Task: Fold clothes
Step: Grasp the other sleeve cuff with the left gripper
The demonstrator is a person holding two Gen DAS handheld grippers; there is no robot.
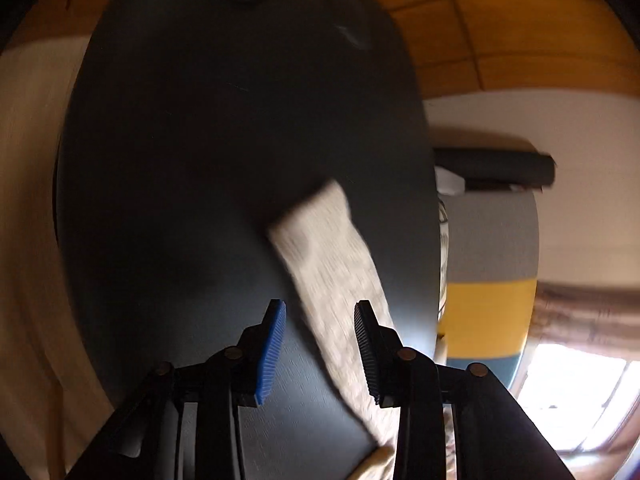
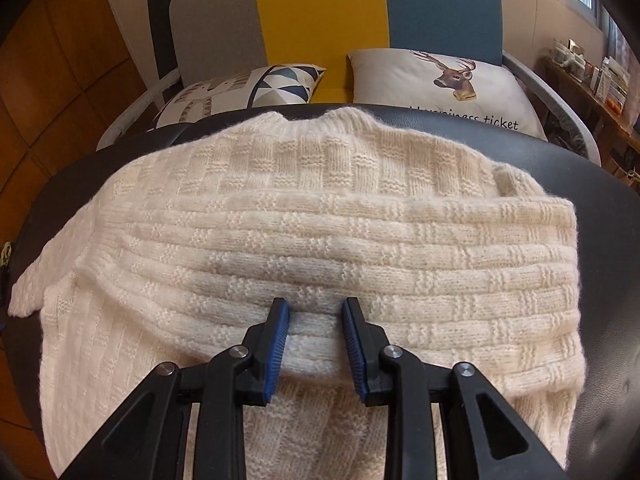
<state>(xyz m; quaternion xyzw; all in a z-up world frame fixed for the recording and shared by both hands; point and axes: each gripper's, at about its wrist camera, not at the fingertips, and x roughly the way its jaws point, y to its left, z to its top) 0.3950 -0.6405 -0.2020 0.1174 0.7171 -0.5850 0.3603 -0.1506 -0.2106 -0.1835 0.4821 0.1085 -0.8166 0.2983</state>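
Right claw (image 2: 314, 344) nearest the lens: jaws parted, a folded edge of the cream knit sweater (image 2: 320, 240) lying between the pads; whether they press on it cannot be told. Left claw (image 1: 320, 348) also parted, nothing gripped; a blurred sleeve (image 1: 332, 280) passes just beyond its right pad.

Dark round counter (image 2: 600, 240) carries the sweater, which covers most of the top as the right wrist view shows it. Collar toward the far edge, body spilling over the near edge. One sleeve is laid across the chest in a thick band. The other sleeve trails toward the left edge, unfolded.

Judgement: task partly done. One sleeve is in; the second sleeve and the body folds remain.

Behind the far edge: a chair with two cushions, one showing a deer (image 2: 456, 76).
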